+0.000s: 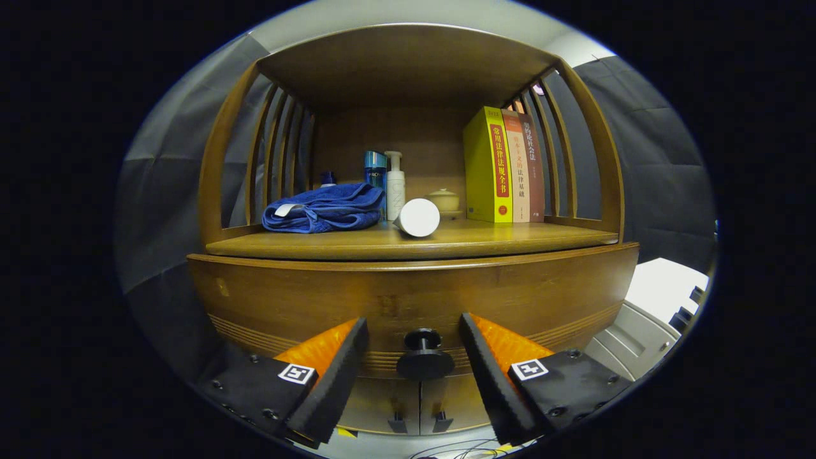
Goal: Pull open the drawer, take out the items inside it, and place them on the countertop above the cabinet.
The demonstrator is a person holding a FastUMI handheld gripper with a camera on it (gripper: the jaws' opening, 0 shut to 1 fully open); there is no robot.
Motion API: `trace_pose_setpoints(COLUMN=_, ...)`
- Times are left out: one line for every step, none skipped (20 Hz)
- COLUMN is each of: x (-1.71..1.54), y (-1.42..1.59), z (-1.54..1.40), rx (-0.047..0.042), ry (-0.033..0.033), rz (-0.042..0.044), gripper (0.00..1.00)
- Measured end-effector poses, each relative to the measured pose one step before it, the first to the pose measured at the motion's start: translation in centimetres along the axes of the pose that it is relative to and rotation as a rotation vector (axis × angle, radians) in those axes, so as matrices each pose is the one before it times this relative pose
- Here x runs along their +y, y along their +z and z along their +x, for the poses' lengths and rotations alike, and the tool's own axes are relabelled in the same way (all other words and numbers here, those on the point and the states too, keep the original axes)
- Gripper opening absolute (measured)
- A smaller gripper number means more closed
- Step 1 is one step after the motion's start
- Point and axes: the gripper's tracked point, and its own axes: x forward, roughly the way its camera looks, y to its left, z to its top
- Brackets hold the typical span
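My claw (413, 347) stood spread wide, its fingers flanking the dark knob (424, 356) of the closed drawer (408, 296) without touching it. A square, centred pinch would suit any pull. On the countertop (510, 237) above lay a blue towel (325, 208), a white cylinder (419, 217), bottles (386, 185) and books (503, 166); nothing blocked the knob.

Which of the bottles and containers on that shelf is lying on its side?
The white cylinder, just in front of the upright white pump bottle and blue bottle. Its round end faces the open gripper.

Gripper (414, 344) level, fingers (338, 370) spread wide apart
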Motion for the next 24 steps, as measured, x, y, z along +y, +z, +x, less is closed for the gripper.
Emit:
trace_pose_setpoints(x=0.009, y=0.103, z=0.392, rx=-0.00251, ry=0.00056, rz=-0.00108, gripper=0.96)
trace_pose_setpoints(x=0.027, y=0.043, z=0.346, rx=-0.00066, ry=0.00047, rz=0.00078, gripper=0.96)
trace_pose_setpoints(x=0.026, y=0.064, z=0.463, rx=0.00141, ry=0.00061, rz=0.00182, gripper=0.96)
trace_pose_setpoints(x=0.008, y=0.014, z=0.254, rx=0.00228, ry=0.00026, rz=-0.00067, gripper=0.97)
trace_pose_setpoints(x=-0.017, y=-0.008, z=0.286, rx=0.00694, ry=0.00262, rz=-0.00616, gripper=0.97)
trace_pose_setpoints(x=-0.011, y=-0.194, z=0.221, rx=-0.0002, ry=0.0007, rz=-0.00141, gripper=0.97)
trace_pose_setpoints(x=0.013, y=0.108, z=-0.39, rx=-0.0092, ry=-0.00011, rz=-0.00565, gripper=0.98)
trace_pose_setpoints(x=0.025, y=-0.168, z=0.135, rx=0.0002, ry=-0.00058, rz=-0.00849, gripper=0.98)
trace_pose_setpoints(x=-0.854, y=1.054, z=-2.091, rx=0.01122, ry=-0.00035, rz=0.00261, gripper=0.98)
trace_pose_setpoints(x=0.399, y=-0.192, z=-0.507, rx=0.02502, ry=0.01039, rz=0.01758, gripper=0.98)
trace_pose_setpoints(x=0.61, y=0.646, z=-0.733, rx=0.00178, ry=0.01373, rz=0.0245, gripper=0.98)
trace_pose_setpoints(x=0.434, y=1.183, z=-1.127, rx=-0.01721, ry=0.00646, rz=0.00828, gripper=0.98)
trace_pose_setpoints(x=-0.011, y=1.682, z=-1.257, rx=-0.0224, ry=-0.00177, rz=-0.01253, gripper=0.98)
trace_pose_setpoints(x=0.241, y=1.689, z=-1.271, rx=-0.01839, ry=0.00713, rz=-0.02436, gripper=0.98)
trace_pose_setpoints(x=0.893, y=1.316, z=-1.478, rx=-0.00554, ry=0.03662, rz=-0.02346, gripper=0.98)
trace_pose_setpoints(x=1.674, y=0.016, z=0.4, rx=-0.00229, ry=0.04134, rz=-0.0195, gripper=0.98)
trace_pose_setpoints(x=0.179, y=1.151, z=-1.411, rx=-0.01197, ry=0.0108, rz=-0.01836, gripper=0.98)
trace_pose_setpoints(x=-0.087, y=1.38, z=-1.206, rx=-0.01921, ry=0.00012, rz=-0.01968, gripper=0.98)
trace_pose_setpoints(x=-0.15, y=1.183, z=-1.149, rx=-0.01152, ry=0.00004, rz=-0.0178, gripper=0.98)
trace_pose_setpoints(x=-0.807, y=2.103, z=-3.283, rx=-0.01008, ry=-0.00503, rz=-0.01008, gripper=0.98)
trace_pose_setpoints(x=-0.12, y=1.138, z=-1.13, rx=-0.01951, ry=-0.00349, rz=-0.00027, gripper=0.98)
trace_pose_setpoints(x=-0.015, y=0.891, z=-0.76, rx=-0.02156, ry=0.00665, rz=0.0084, gripper=0.98)
trace_pose_setpoints(x=0.197, y=0.469, z=-0.486, rx=-0.01045, ry=0.01255, rz=0.00968, gripper=0.98)
trace_pose_setpoints(x=-0.12, y=0.185, z=-0.311, rx=0.00371, ry=0.00253, rz=0.01752, gripper=0.98)
